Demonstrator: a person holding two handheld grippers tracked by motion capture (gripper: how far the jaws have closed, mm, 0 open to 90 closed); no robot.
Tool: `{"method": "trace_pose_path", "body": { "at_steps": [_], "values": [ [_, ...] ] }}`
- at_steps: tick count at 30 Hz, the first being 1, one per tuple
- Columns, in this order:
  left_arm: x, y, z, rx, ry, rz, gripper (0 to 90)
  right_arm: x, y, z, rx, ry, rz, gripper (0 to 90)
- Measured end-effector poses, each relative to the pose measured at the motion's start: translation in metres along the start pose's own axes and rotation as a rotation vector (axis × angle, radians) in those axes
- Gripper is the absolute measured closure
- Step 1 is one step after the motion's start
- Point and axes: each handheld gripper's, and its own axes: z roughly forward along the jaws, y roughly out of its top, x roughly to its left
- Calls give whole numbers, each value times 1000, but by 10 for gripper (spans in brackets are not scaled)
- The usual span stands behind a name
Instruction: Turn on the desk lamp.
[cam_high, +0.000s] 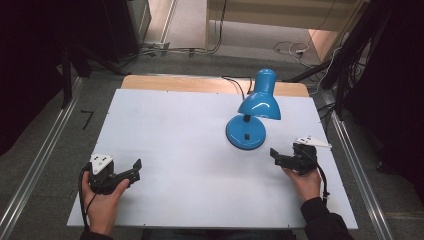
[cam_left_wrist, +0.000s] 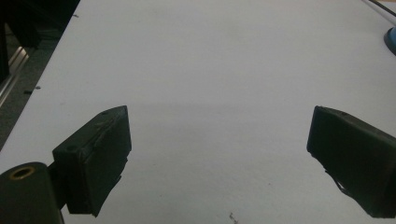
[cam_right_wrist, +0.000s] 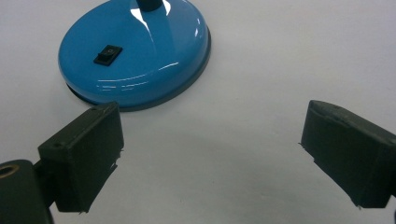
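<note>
A glossy blue desk lamp (cam_high: 252, 112) stands on the white table (cam_high: 175, 130) right of centre, its shade (cam_high: 260, 105) bent over its round base (cam_high: 245, 132). The base (cam_right_wrist: 135, 51) has a small black rocker switch (cam_right_wrist: 108, 54) on top. My right gripper (cam_high: 276, 155) is held just right of and nearer than the base, open, with nothing between its jaws; in the right gripper view (cam_right_wrist: 210, 144) the base lies ahead and to the left. My left gripper (cam_high: 135, 167) is at the near left, open and empty, over bare table (cam_left_wrist: 219, 144).
The lamp's black cord (cam_high: 235, 82) runs off the table's far edge. A wooden board (cam_high: 165, 82) shows beyond the white top. Metal rails (cam_high: 350, 150) flank the table. Cables (cam_high: 290, 49) lie on the floor behind.
</note>
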Motion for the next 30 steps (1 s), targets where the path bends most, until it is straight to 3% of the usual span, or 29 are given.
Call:
{"method": "trace_pose_path", "body": {
  "at_steps": [22,24,30],
  "values": [
    [0,0,1,2,-2,-6,70,12,13,19,14,-2,-23,58],
    [0,0,1,1,-4,-6,71,14,14,20,9,-2,-33,106],
    [1,0,1,3,-5,-8,71,19,19,24,5,-2,-38,108]
  ]
}}
